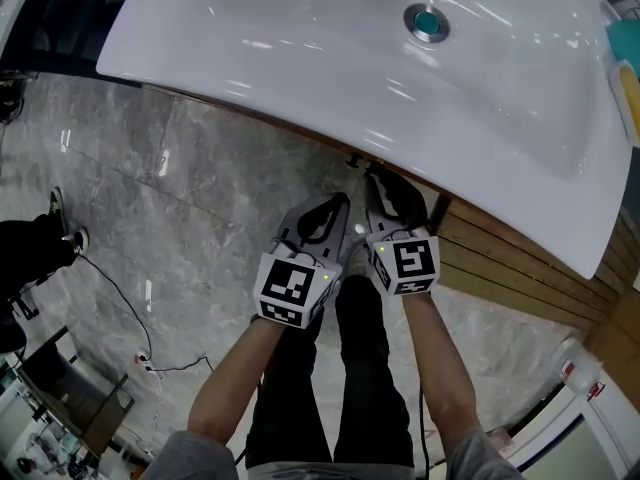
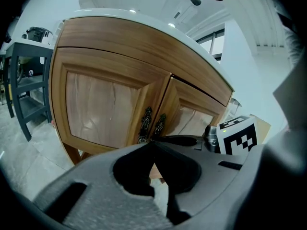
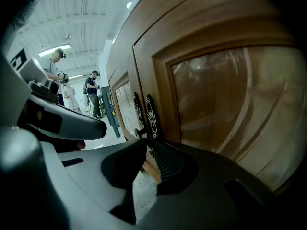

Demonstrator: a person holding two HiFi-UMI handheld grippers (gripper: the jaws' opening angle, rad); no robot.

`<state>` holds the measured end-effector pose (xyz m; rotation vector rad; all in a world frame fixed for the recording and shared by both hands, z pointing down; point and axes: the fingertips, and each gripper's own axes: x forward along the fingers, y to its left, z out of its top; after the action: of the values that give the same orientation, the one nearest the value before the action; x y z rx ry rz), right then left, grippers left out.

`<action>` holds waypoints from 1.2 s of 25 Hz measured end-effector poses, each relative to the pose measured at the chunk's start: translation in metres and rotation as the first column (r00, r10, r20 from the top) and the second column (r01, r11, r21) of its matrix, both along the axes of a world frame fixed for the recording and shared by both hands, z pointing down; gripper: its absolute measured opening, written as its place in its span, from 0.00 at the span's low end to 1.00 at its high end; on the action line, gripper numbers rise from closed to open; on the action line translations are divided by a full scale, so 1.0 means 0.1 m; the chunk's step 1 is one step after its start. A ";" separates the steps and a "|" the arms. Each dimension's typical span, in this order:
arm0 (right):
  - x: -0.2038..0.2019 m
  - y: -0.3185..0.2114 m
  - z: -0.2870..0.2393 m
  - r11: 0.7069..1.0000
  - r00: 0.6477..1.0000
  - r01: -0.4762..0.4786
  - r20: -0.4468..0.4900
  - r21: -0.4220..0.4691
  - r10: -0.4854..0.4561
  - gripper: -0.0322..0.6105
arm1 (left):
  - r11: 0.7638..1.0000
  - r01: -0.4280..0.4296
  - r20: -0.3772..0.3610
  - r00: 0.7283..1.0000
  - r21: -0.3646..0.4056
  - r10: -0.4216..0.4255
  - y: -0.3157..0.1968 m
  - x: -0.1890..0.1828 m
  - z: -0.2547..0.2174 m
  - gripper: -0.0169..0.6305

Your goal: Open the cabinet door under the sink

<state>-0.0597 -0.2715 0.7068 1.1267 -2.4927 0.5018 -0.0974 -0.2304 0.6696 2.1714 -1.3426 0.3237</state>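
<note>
From above, a white sink point(image 1: 300, 48) sits on a wooden cabinet point(image 1: 500, 258). Two doors meet at the cabinet's middle, each with a dark ornate handle: left door handle point(image 2: 147, 123), right door handle point(image 2: 159, 124). My right gripper point(image 3: 148, 142) is up against the right door point(image 3: 216, 104), its jaws closed on that door's handle, which hides most of it. It also shows under the sink's rim in the head view point(image 1: 372, 180). My left gripper point(image 2: 152, 146) hangs shut and empty just in front of the handles, beside the right gripper point(image 1: 340, 205).
A dark metal shelf frame point(image 2: 24, 80) stands left of the cabinet. A cable point(image 1: 120, 298) trails over the marble floor. My own legs point(image 1: 340, 388) are below the grippers. People point(image 3: 60, 63) stand far back in the room. A teal and yellow item point(image 1: 625, 58) lies on the sink's right edge.
</note>
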 end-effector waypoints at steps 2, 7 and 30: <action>0.00 0.00 0.00 1.000 1.000 0.004 0.009 -0.009 -0.004 0.14 | 1.000 0.006 -0.001 1.000 -0.006 -0.006 0.01 -0.01 0.02 0.04; 0.00 0.00 0.02 0.999 0.999 0.040 0.002 -0.036 -0.040 0.13 | 0.999 0.030 -0.005 1.000 -0.021 -0.030 0.07 -0.03 0.07 0.04; -0.04 0.55 0.00 0.948 0.942 0.306 -0.120 -0.082 -0.314 0.11 | 0.990 0.139 -0.045 0.989 -0.034 -0.140 0.55 0.03 0.07 0.04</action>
<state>-0.0636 -0.2170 0.7072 0.6982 -2.4564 0.3979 -0.0941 -0.1753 0.6763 2.0350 -1.4445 0.2356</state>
